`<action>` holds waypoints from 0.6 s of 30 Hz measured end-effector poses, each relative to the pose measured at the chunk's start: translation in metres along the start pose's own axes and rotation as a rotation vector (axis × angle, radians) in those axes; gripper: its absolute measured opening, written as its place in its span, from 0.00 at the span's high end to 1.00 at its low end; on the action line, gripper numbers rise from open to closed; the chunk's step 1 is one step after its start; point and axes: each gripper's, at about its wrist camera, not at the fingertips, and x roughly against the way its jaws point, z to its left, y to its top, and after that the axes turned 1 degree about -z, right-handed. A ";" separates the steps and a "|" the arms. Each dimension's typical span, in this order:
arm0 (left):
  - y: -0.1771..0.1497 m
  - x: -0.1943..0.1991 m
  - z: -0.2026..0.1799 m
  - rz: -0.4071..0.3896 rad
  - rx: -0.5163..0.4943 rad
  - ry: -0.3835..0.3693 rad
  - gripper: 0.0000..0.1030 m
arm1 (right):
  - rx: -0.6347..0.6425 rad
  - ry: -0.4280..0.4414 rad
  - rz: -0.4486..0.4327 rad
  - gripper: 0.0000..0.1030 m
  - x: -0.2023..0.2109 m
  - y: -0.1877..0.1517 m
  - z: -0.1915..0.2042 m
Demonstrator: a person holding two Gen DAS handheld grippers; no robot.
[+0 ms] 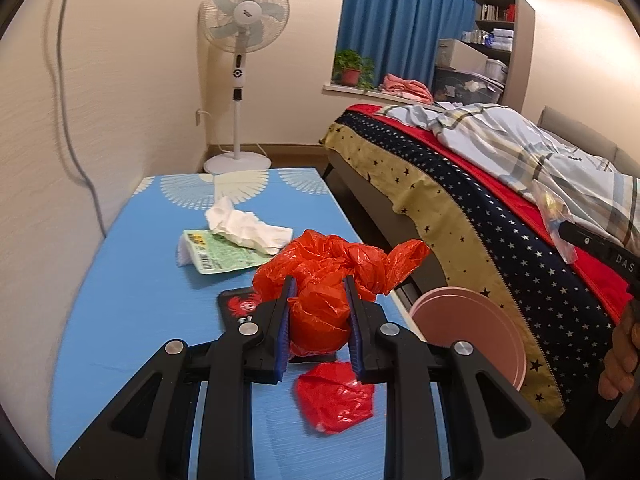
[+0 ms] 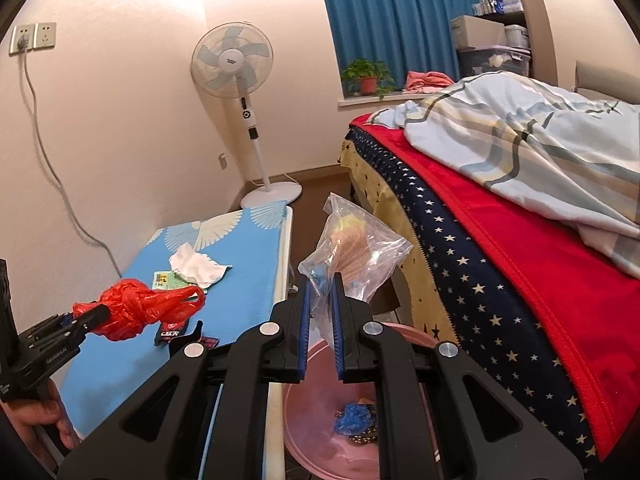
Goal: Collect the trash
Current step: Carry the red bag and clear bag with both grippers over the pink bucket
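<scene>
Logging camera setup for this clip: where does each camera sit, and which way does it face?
Left wrist: rides on the left tongs, facing forward over the blue table toward the fan; they grip a red plastic bag. The right tongs and hand show at the right edge.
Right wrist: rides on the right tongs, above the pink bin, holding a clear plastic bag. The left tongs appear at left.
Shared: table, red bag, tissue, fan, bed.
</scene>
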 end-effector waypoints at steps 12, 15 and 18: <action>0.000 -0.026 -0.045 0.027 -0.047 -0.079 0.78 | -0.035 -0.033 0.009 0.90 -0.002 0.002 -0.019; -0.002 -0.035 -0.060 0.037 -0.065 -0.100 0.78 | -0.048 -0.040 0.015 0.90 -0.003 0.003 -0.024; -0.004 -0.042 -0.072 0.051 -0.081 -0.119 0.78 | -0.057 -0.045 0.019 0.90 -0.004 0.003 -0.029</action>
